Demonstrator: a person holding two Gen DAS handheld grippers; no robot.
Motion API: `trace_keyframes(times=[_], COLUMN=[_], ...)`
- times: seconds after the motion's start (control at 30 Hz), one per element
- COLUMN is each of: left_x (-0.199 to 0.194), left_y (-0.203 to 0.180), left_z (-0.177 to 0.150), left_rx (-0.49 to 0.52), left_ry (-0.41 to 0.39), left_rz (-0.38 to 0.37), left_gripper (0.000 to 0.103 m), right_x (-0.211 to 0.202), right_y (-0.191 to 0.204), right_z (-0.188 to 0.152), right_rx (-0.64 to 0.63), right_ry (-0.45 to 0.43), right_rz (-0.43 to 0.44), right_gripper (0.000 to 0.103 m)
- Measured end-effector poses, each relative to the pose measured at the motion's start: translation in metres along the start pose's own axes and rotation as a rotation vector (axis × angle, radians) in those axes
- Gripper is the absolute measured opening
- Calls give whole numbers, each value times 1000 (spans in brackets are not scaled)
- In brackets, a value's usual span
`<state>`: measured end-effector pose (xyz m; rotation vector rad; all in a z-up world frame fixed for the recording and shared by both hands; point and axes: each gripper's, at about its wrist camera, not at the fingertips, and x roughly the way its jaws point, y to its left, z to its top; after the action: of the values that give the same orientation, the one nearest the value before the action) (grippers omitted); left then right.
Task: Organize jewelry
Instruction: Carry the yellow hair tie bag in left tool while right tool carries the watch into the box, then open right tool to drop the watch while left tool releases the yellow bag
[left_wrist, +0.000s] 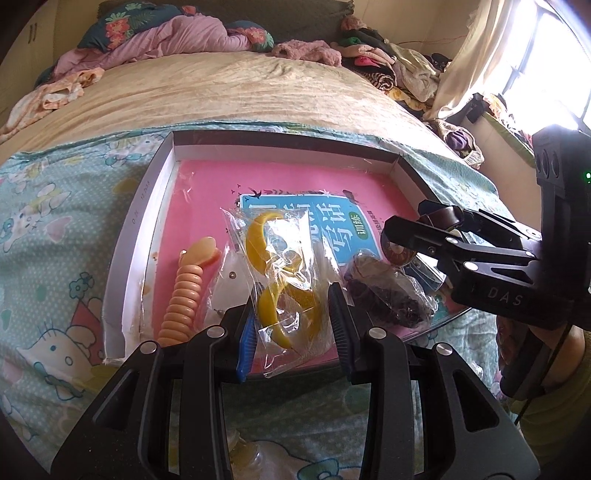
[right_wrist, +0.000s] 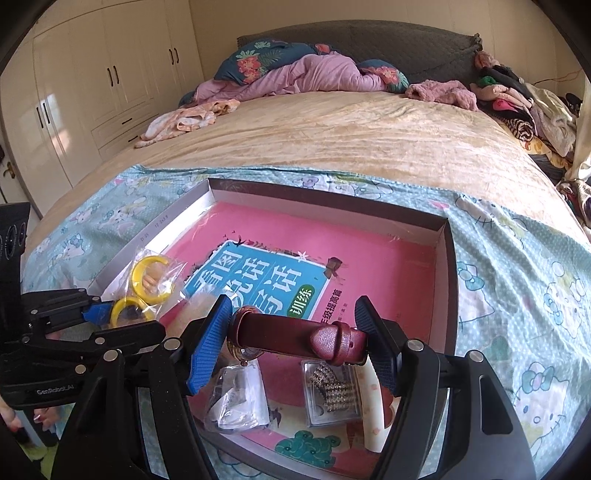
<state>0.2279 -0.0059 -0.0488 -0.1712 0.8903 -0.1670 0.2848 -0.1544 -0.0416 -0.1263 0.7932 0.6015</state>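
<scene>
My left gripper (left_wrist: 293, 328) is shut on a clear plastic bag of yellow rings (left_wrist: 280, 266), held low over the near edge of a shallow cardboard box (left_wrist: 147, 206). The right wrist view shows that gripper (right_wrist: 122, 314) and its bag (right_wrist: 151, 280) at the left. My right gripper (right_wrist: 293, 339) is shut on a watch with a dark red leather strap (right_wrist: 295, 332), held crosswise above the box (right_wrist: 448, 277). In the left wrist view the right gripper (left_wrist: 406, 236) comes in from the right with the watch (left_wrist: 399, 254).
A pink book (right_wrist: 258, 236) lines the box floor. On it lie an orange beaded bracelet (left_wrist: 184, 295), a bag of dark beads (left_wrist: 388, 291), a clear bag (right_wrist: 240, 398), a case of rhinestone pieces (right_wrist: 332, 391) and a cream bangle (right_wrist: 376, 406). The box rests on a cartoon-print cloth (right_wrist: 517, 295) on a bed.
</scene>
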Motion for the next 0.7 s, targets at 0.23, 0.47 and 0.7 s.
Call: trace_keyframes(times=[0.23, 0.47, 0.7], left_x=[0, 0, -9], left_y=[2, 3, 3], left_z=[-1, -1, -3], left_rx=[-8, -15, -24], left_ry=[-2, 2, -8], left_rz=[3, 9, 21], left_gripper=[28, 28, 56], right_x=[2, -15, -58], right_y=[-2, -4, -7], right_z=[-2, -5, -19], right_rx=[24, 51, 84], right_ry=[12, -18, -80], right_rz=[16, 30, 35], right_gripper=[72, 83, 94])
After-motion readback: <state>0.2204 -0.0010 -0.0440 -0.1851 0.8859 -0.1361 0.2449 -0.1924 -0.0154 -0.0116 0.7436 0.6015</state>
